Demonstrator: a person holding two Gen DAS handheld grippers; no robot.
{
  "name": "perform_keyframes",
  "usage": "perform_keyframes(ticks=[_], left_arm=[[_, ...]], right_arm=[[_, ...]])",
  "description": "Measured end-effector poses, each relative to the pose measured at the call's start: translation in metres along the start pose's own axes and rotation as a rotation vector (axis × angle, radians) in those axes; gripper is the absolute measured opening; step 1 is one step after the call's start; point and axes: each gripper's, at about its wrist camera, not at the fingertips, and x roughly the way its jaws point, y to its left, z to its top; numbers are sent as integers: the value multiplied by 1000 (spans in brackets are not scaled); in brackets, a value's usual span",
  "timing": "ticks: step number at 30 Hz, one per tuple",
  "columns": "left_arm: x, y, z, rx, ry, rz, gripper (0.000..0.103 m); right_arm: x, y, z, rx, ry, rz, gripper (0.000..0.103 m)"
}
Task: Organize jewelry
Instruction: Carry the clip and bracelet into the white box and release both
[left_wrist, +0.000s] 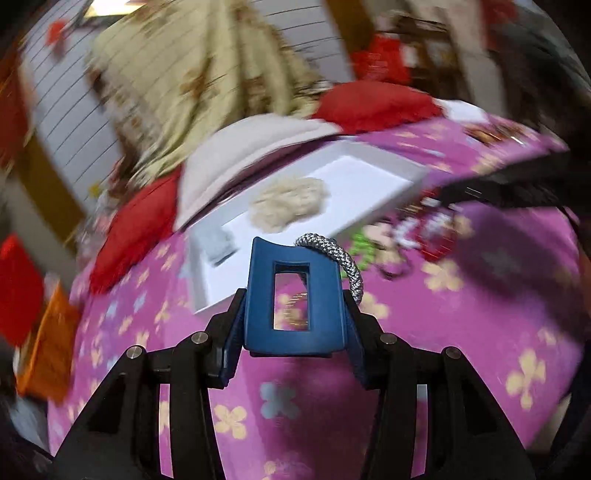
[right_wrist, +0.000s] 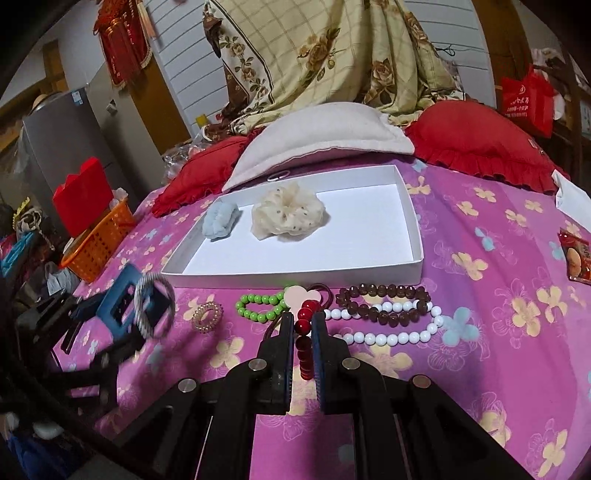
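My left gripper (left_wrist: 295, 295) is shut on a blue hair claw clip (left_wrist: 293, 299) with a silver braided hair tie (left_wrist: 345, 262) looped on it, held above the bedspread near the white tray (left_wrist: 369, 184). It also shows in the right wrist view (right_wrist: 129, 306). My right gripper (right_wrist: 303, 321) is shut on a red bead bracelet (right_wrist: 304, 339) low over the bed. The tray (right_wrist: 295, 267) holds a cream scrunchie (right_wrist: 288, 214) and a pale blue scrunchie (right_wrist: 221, 221). A green bead bracelet (right_wrist: 258, 306), a spiral hair tie (right_wrist: 208, 314), a pink heart (right_wrist: 301, 295), brown beads (right_wrist: 384, 299) and white beads (right_wrist: 388, 336) lie before the tray.
The bed has a purple flowered spread (right_wrist: 498, 314). A beige pillow (right_wrist: 321, 136) and red pillows (right_wrist: 476, 140) lie behind the tray. An orange basket (right_wrist: 99, 240) with a red box stands at the left bed edge. A snack packet (right_wrist: 576, 254) lies at the right.
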Motion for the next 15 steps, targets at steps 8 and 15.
perform_keyframes(ticks=[8,15], left_arm=[[36,-5,-21,181,168,216,47],[35,33,-24,43,202,118,47]], right_arm=[[4,-7,0,21,15,6,9],[-5,-8,5,38,-15,41,9]])
